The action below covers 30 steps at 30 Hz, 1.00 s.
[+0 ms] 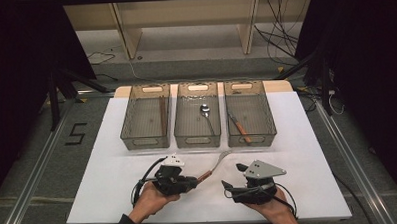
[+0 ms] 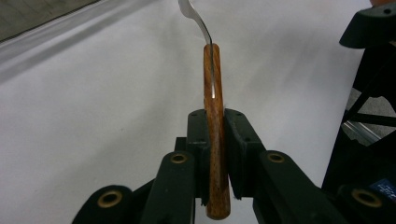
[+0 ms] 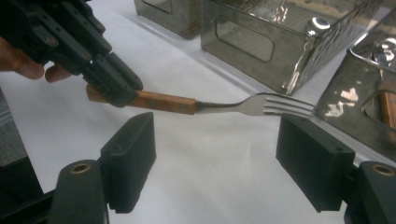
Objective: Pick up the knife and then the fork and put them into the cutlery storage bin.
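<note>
A fork [image 1: 216, 165] with a wooden handle hangs a little above the white table, tines toward the bins. My left gripper [image 1: 195, 181] is shut on the end of its handle [image 2: 213, 116], and the pads [image 2: 198, 135] press on both sides. In the right gripper view the fork [image 3: 243, 106] lies level across the scene, held by the left gripper [image 3: 109, 81]. My right gripper [image 1: 233, 176] is open to the right of the fork. Its jaws stand wide apart just below the fork [image 3: 222, 156], with nothing between them.
Three clear grey bins stand in a row at the back of the white board [image 1: 104, 185]. The left bin [image 1: 145, 143] holds a wooden stick [image 1: 162, 115], the middle bin [image 1: 197, 141] a spoon [image 1: 205, 111], the right bin [image 1: 251, 139] a wooden-handled knife [image 1: 239, 126].
</note>
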Motion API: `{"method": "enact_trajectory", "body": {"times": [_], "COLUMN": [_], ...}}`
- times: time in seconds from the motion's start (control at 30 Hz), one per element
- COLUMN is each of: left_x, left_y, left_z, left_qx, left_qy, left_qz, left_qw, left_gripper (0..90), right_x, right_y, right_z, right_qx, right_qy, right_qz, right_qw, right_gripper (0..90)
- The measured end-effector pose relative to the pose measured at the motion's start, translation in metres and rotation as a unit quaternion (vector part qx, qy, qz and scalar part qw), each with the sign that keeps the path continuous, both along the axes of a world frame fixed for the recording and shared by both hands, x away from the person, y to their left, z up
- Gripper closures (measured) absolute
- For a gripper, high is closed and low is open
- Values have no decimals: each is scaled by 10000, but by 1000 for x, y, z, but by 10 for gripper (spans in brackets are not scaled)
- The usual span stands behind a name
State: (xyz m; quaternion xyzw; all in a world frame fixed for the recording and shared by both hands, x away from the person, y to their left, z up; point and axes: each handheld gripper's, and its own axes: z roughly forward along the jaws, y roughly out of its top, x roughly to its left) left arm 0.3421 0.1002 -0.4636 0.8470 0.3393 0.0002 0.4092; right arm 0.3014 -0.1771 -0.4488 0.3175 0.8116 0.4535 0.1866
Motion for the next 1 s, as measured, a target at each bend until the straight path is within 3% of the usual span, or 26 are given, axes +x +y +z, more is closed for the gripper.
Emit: {"method": "enact_trajectory", "body": {"times": [0.23,0.43,0.63,0.8,0.93,1.0], "left_x": [-3,-9,-15,-17,-18,-18], "left_y": [2,-3,-8,-8,-8,-9], "left_z": [9,17,23,26,28,29], "left_qx": [25,19,124,115,153,184], "left_qy": [-26,-7,11,27,57,67], "left_qz": [-154,-340,-606,-686,-778,-837], "left_qw": [9999,9994,9981,9976,9968,9963], "left_gripper": [807,807,807,807,807,807], "right_x": [-9,-17,-23,-28,-31,-32], "right_y": [14,26,35,42,48,50], "right_z": [-2,-5,-10,-16,-22,-24], "right_qx": [-395,-878,-1487,-1997,-2294,-2461], "right_qy": [-472,-962,-1484,-1849,-2022,-2162], "right_qz": [224,444,572,713,735,785], "right_qw": [9979,9905,9760,9596,9493,9416], "right_gripper": [288,292,299,322,353,371]}}
